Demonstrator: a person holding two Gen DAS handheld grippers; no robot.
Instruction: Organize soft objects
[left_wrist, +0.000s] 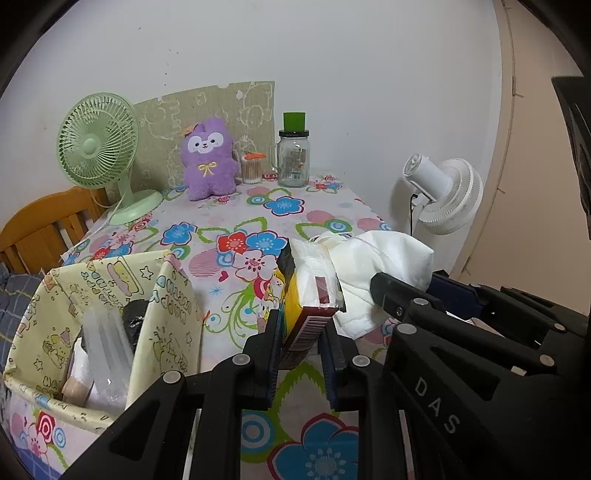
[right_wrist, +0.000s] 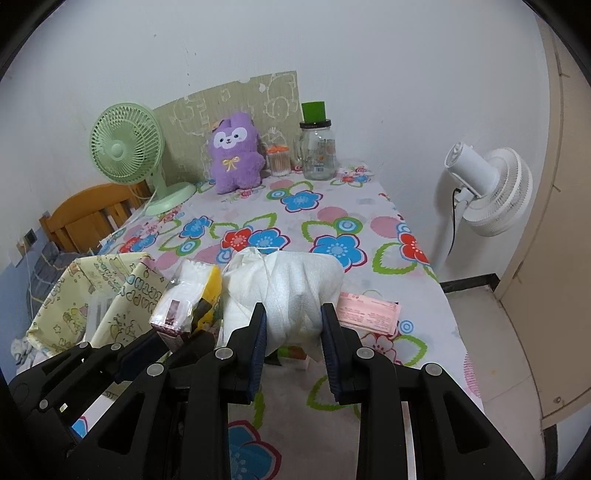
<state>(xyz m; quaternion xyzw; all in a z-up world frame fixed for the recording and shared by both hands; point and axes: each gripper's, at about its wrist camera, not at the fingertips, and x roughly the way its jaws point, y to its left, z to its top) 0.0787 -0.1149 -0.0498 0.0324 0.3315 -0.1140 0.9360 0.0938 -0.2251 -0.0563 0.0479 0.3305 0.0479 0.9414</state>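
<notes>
My left gripper (left_wrist: 301, 328) is shut on a yellow tissue pack (left_wrist: 308, 291) and holds it above the floral tablecloth (left_wrist: 236, 214), just right of the yellow fabric basket (left_wrist: 162, 295). The pack also shows in the right wrist view (right_wrist: 188, 295). My right gripper (right_wrist: 293, 321) is shut on a white soft cloth bundle (right_wrist: 288, 284) held beside the pack; the bundle shows in the left wrist view (left_wrist: 384, 266). A purple plush toy (left_wrist: 208, 158) sits at the table's back.
The basket holds plastic-wrapped items (left_wrist: 103, 343). A pink packet (right_wrist: 369, 312) lies on the table under the bundle's right. A green fan (left_wrist: 99, 147), a cotton-swab jar (left_wrist: 252, 168) and a glass jar (left_wrist: 293, 155) stand at the back. A white fan (right_wrist: 487, 188) stands off the table's right edge.
</notes>
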